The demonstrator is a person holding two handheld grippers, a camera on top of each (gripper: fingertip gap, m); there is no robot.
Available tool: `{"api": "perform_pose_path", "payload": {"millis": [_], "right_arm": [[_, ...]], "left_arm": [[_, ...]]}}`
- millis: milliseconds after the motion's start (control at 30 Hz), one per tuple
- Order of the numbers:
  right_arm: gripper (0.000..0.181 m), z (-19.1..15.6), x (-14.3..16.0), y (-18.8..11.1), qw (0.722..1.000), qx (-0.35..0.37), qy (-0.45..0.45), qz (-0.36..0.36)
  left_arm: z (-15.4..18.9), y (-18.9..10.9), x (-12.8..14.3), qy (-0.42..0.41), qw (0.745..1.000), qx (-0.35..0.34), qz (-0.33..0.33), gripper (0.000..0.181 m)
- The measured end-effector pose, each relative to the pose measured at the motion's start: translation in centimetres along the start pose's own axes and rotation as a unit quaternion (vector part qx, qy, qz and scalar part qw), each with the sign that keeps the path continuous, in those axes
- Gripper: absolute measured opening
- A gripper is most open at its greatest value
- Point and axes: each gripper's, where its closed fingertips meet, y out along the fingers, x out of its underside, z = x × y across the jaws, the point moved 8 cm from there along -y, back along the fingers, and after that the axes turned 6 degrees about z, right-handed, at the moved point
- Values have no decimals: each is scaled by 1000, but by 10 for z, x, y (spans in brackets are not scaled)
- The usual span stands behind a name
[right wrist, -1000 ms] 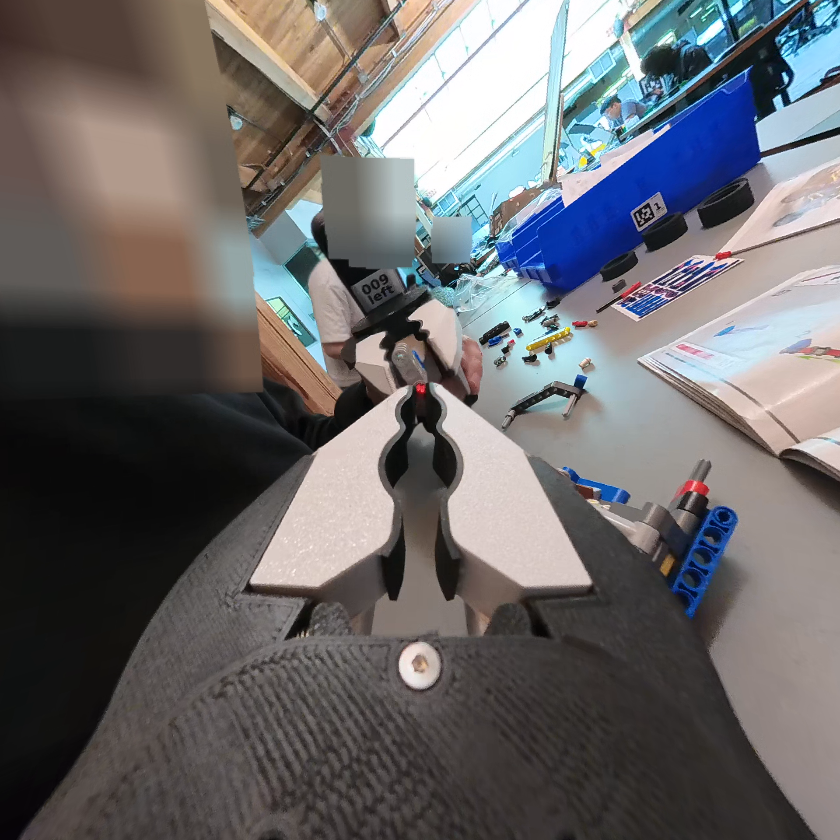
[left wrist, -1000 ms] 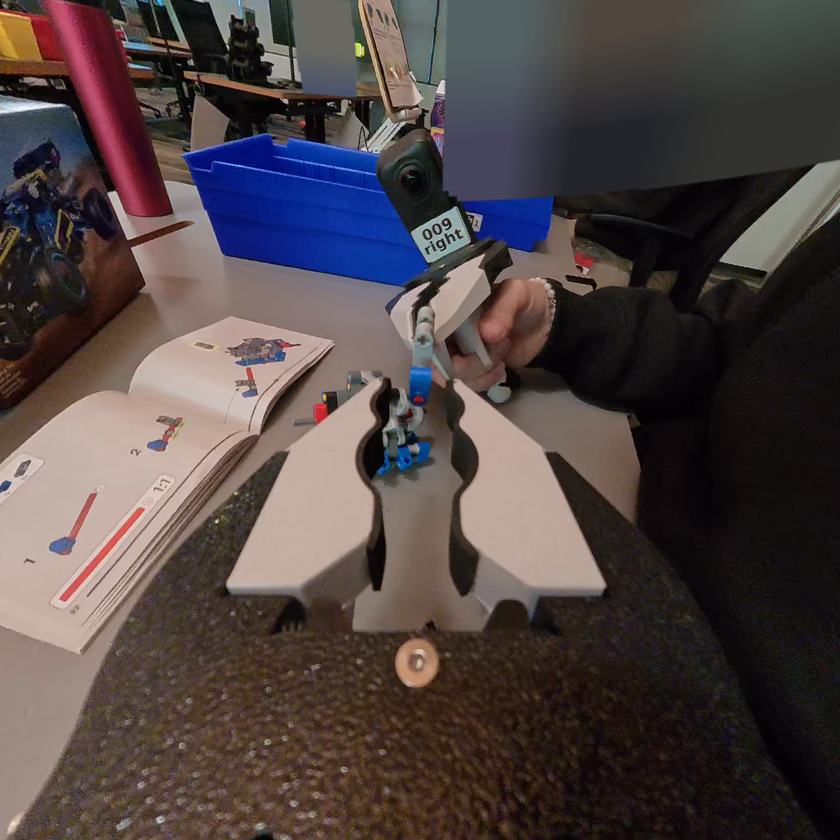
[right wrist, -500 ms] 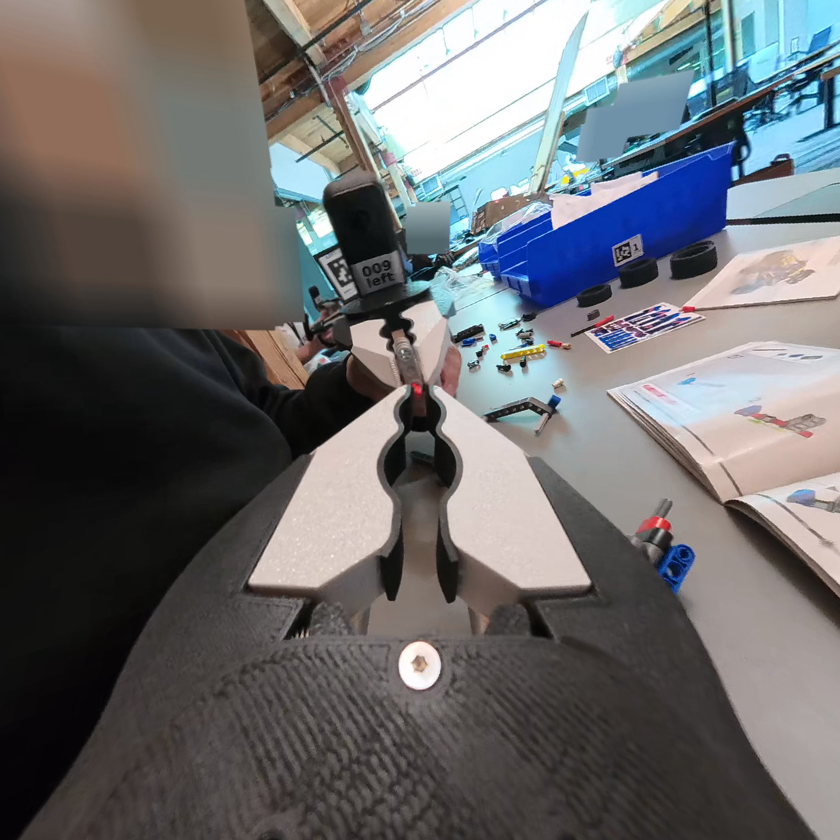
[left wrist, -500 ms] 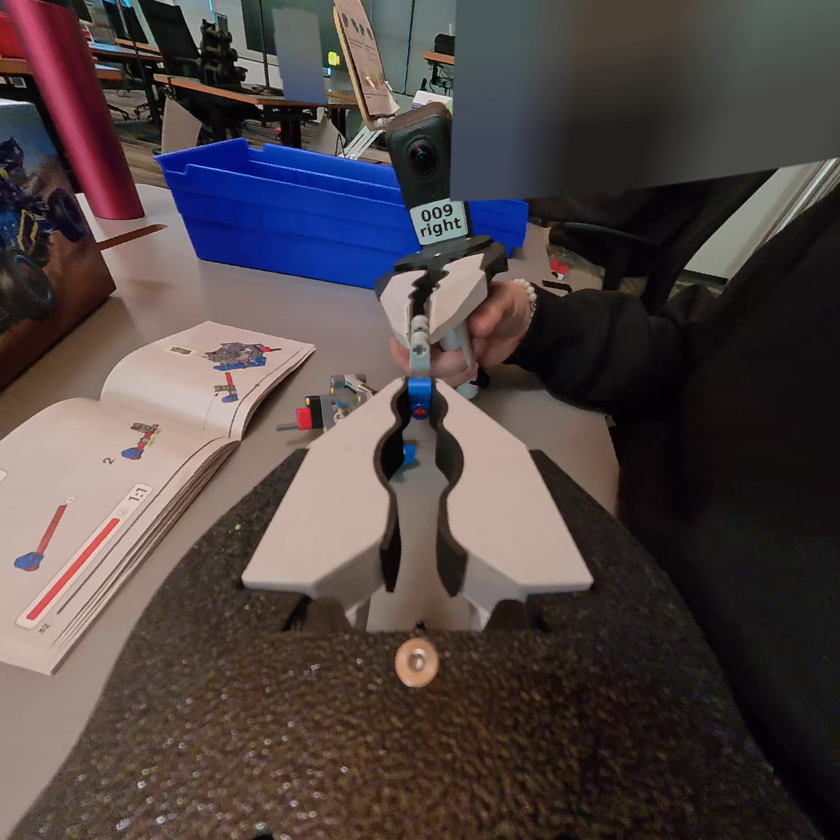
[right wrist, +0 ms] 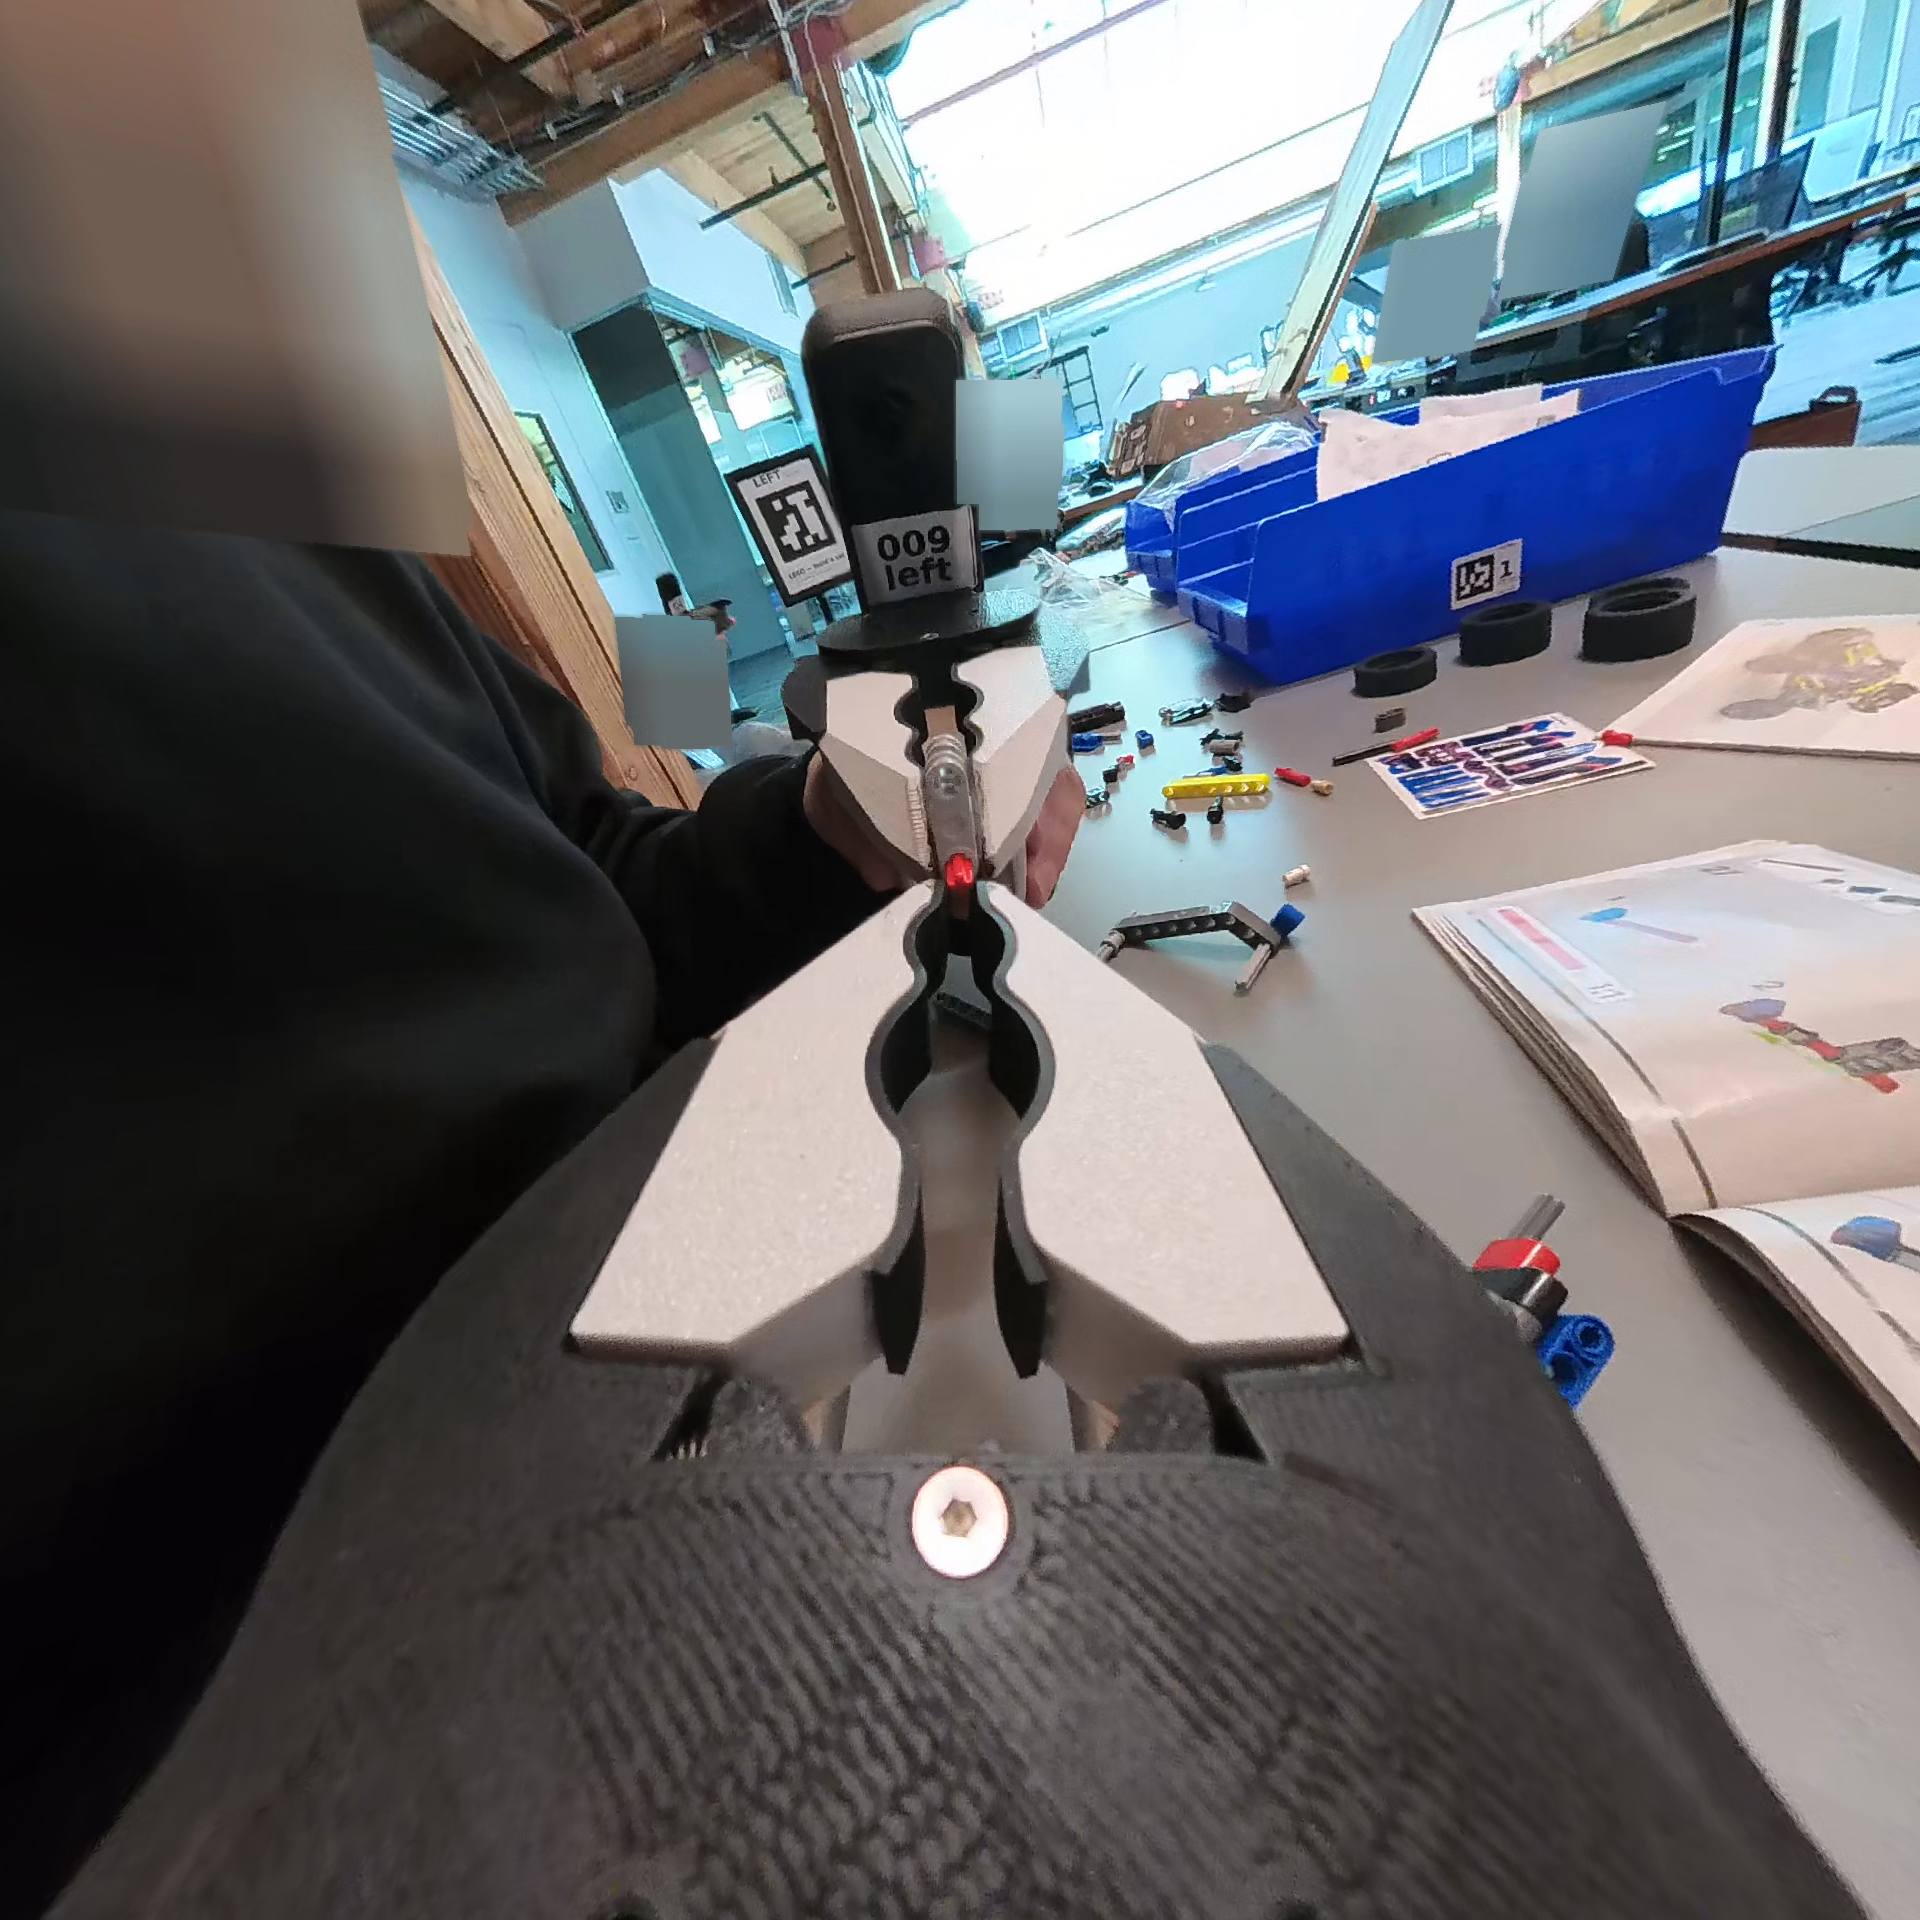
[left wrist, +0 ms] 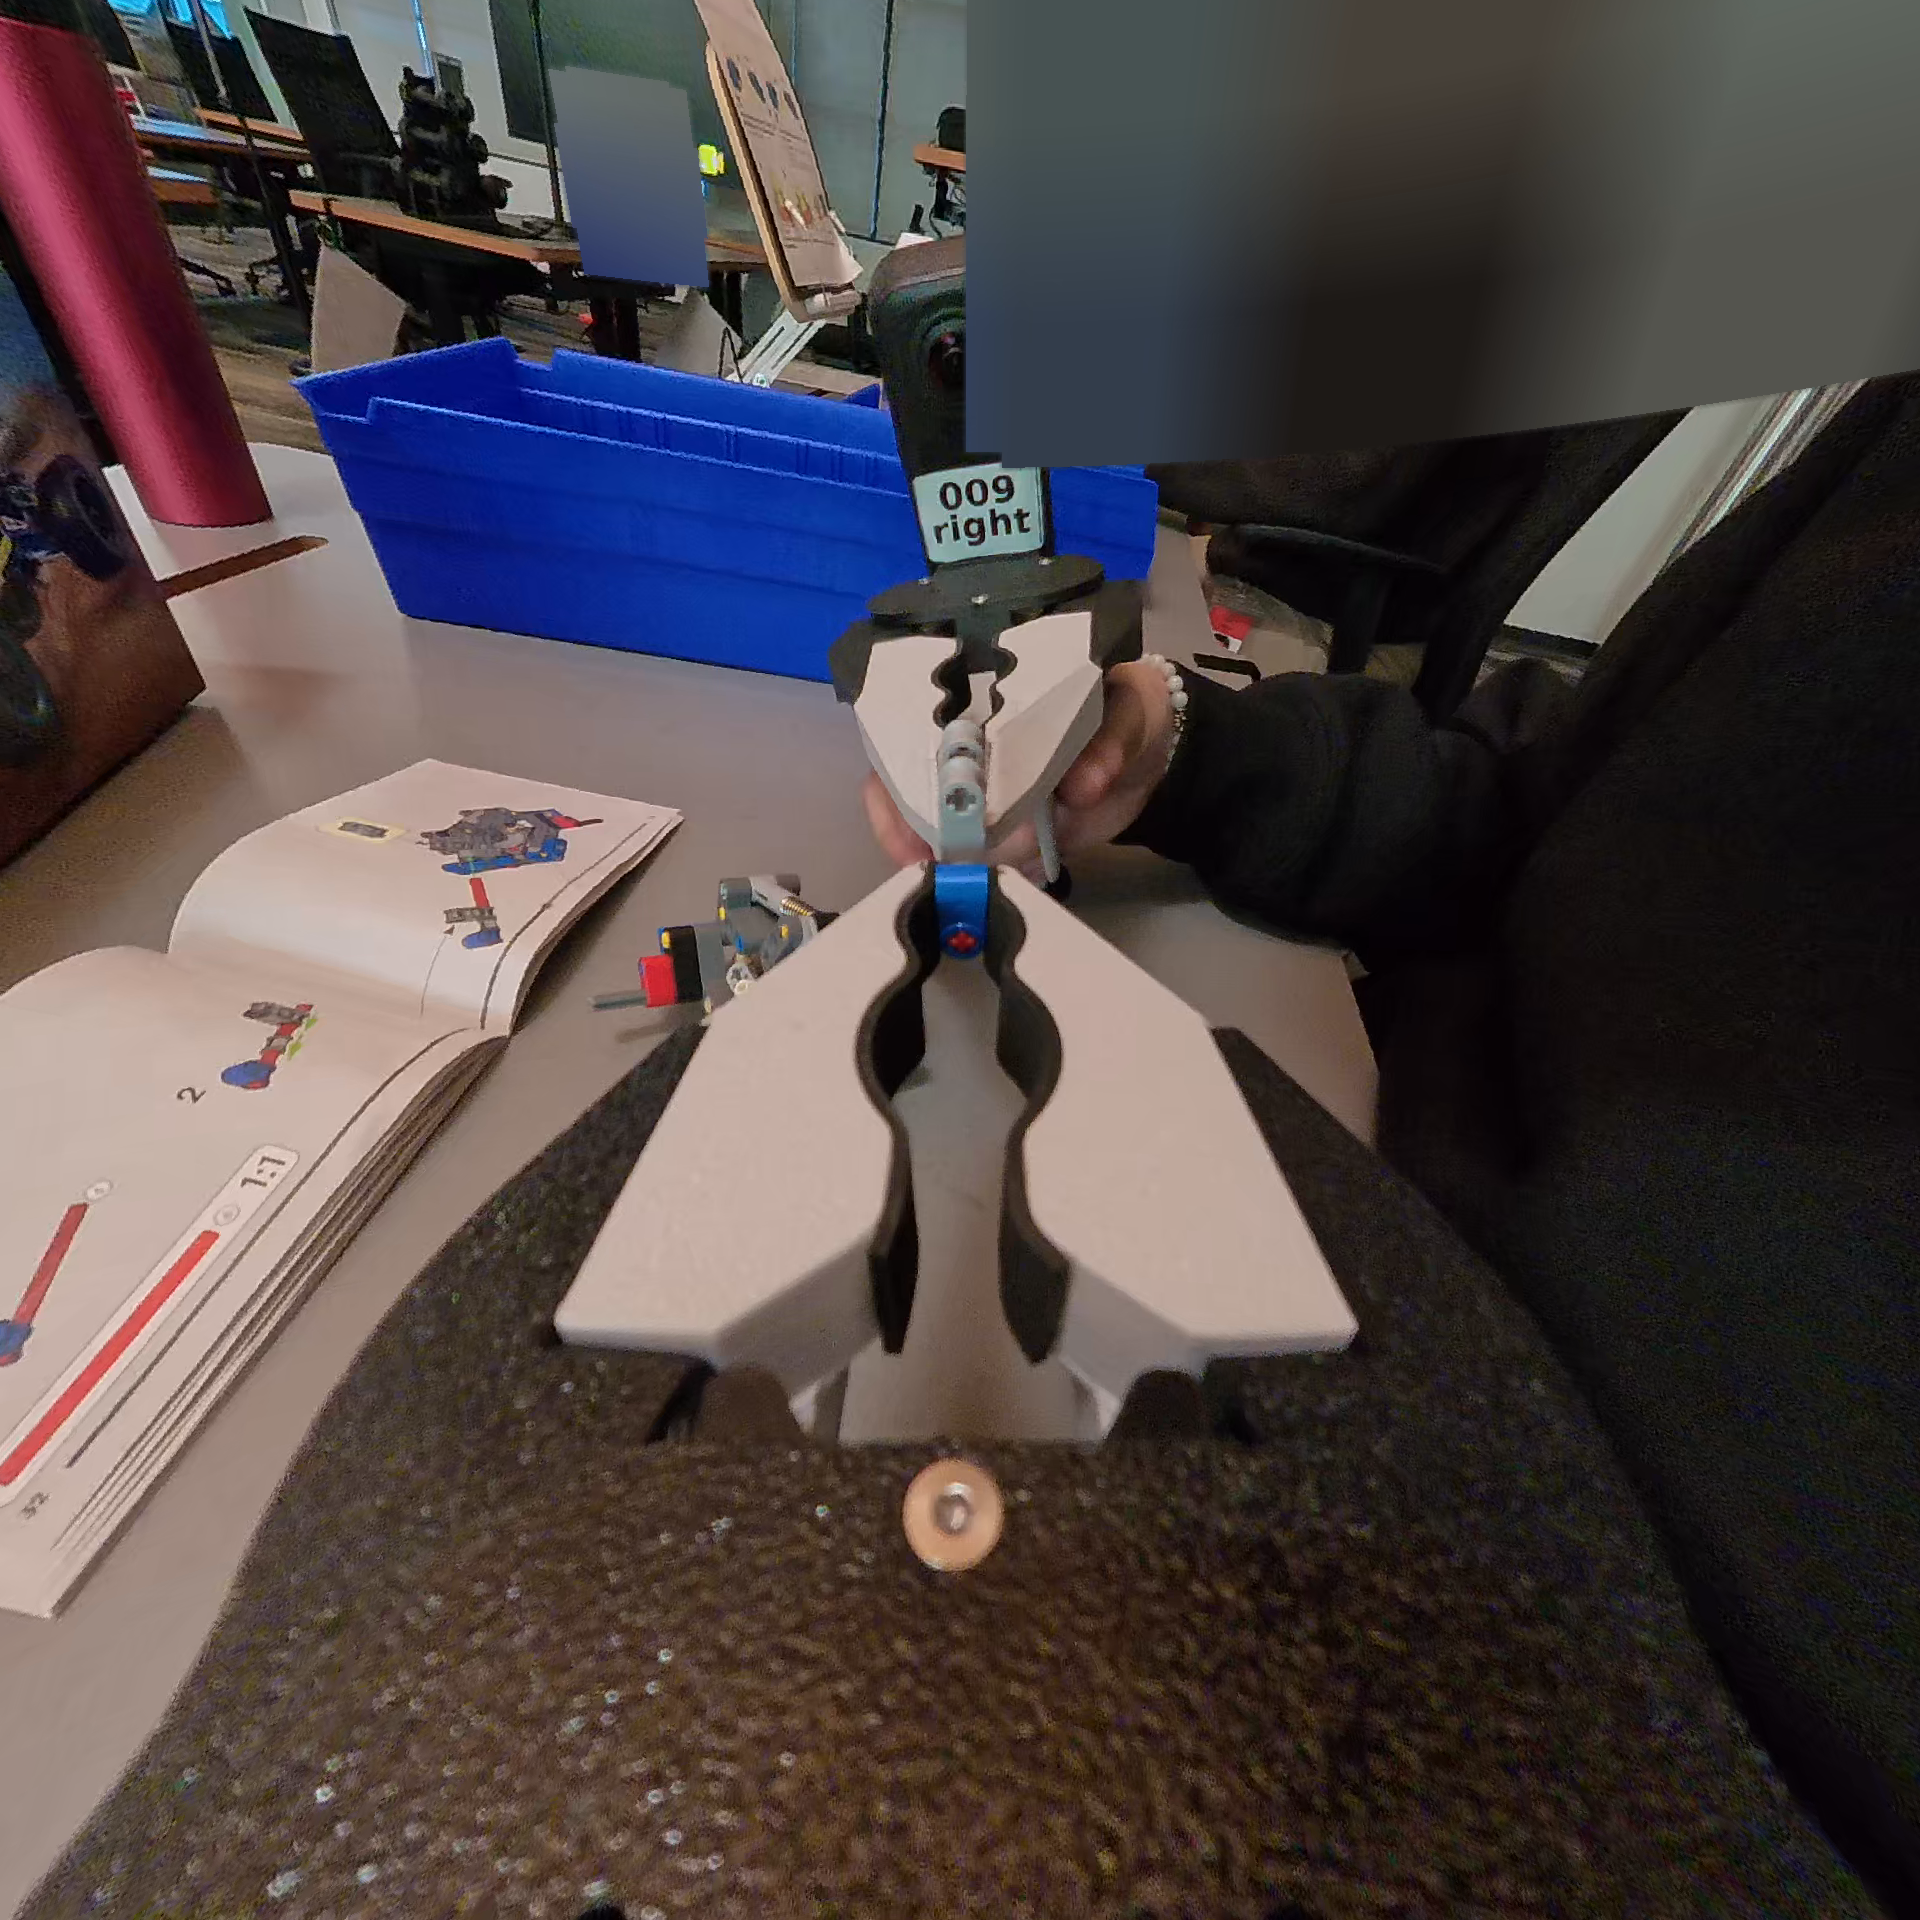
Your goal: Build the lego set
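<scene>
Left gripper [left wrist: 961, 914], centre of the left wrist view: tips pinched on a blue piece [left wrist: 961, 912] with a red pin end showing. A grey piece [left wrist: 961, 800] runs up from the blue one into the right gripper [left wrist: 971, 800], which faces it, tips clamped on the grey piece. The joined lego part hangs in the air between the two grippers, above the grey table [left wrist: 343, 707].

Right wrist view, centre: right gripper [right wrist: 958, 899] closed on the near end; a red tip [right wrist: 957, 871] shows at the meeting point, with the left gripper [right wrist: 951, 821] opposite.

Containers: blue bin [left wrist: 665, 520], upper left of the left view; its inside cannot be seen from here. In the right view, blue bins [right wrist: 1455, 540] upper right, white paper and clear plastic bags poking out of them.

On the table: open instruction booklet [left wrist: 260, 1039] lower left; small half-built lego assembly [left wrist: 727, 945] just beside it. Right view: three black tyres [right wrist: 1527, 639] in front of the bins, sticker sheet [right wrist: 1507, 774], scattered small pieces [right wrist: 1216, 784], a grey frame piece [right wrist: 1195, 925]
</scene>
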Motion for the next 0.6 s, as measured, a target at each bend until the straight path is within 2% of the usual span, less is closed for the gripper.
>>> {"api": "perform_pose_path", "payload": {"millis": [200,600], "right_arm": [[6,0,-1,0,1000,-7,18,18],[1,0,2,4,1000,4,16,3]], "left_arm": [[0,-1,0,3,1000,1,-1,4],[1,2,1,6,1000,-2,14,4]]}}
